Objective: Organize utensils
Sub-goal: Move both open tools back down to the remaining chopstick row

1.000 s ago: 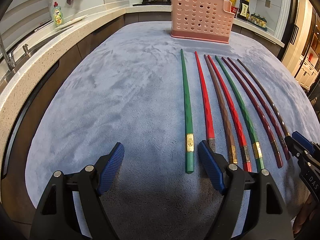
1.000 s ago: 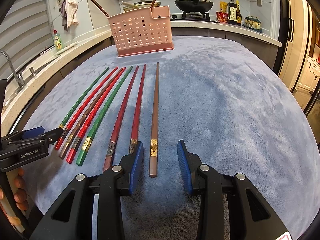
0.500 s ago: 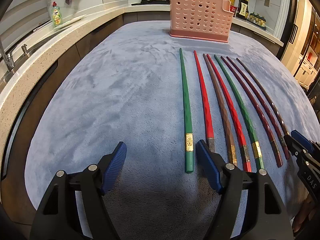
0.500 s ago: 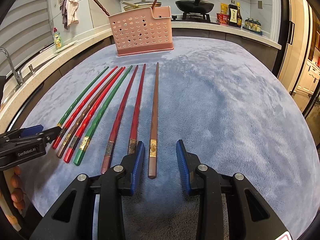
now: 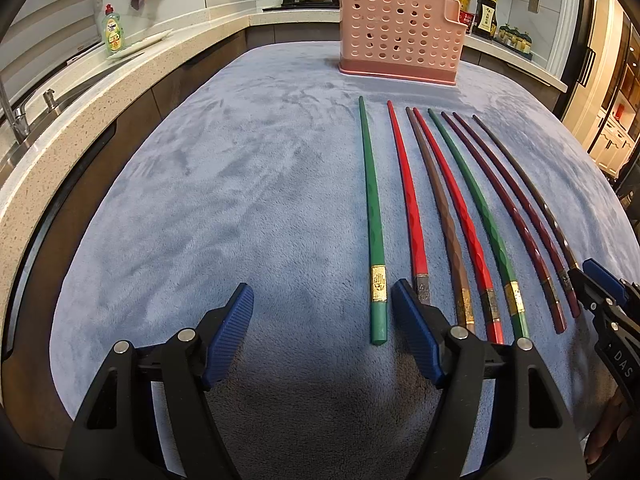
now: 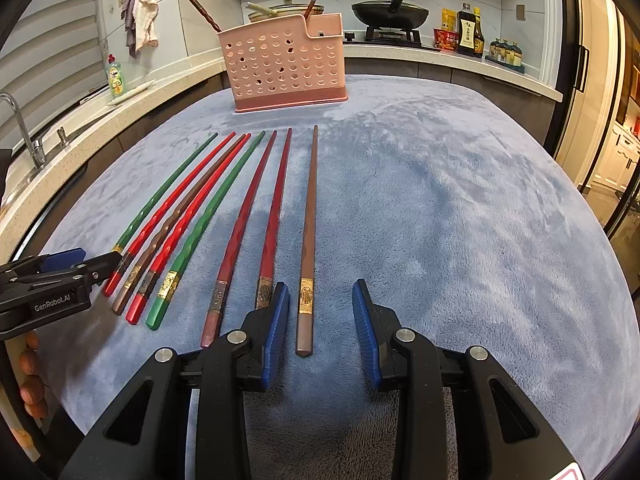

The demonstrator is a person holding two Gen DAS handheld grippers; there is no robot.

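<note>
Seven chopsticks are lying side by side on the plush blue worktop, near the perforated pink holder. Left gripper, jaws apart, is hiding several butt ends; right gripper, jaws apart, is straddling the brown chopstick.

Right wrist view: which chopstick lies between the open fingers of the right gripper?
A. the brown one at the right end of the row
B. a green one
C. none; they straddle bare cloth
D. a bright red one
A: the brown chopstick at the right end of the row has its butt end lying between the open blue fingers of the right gripper, untouched by either.
</note>
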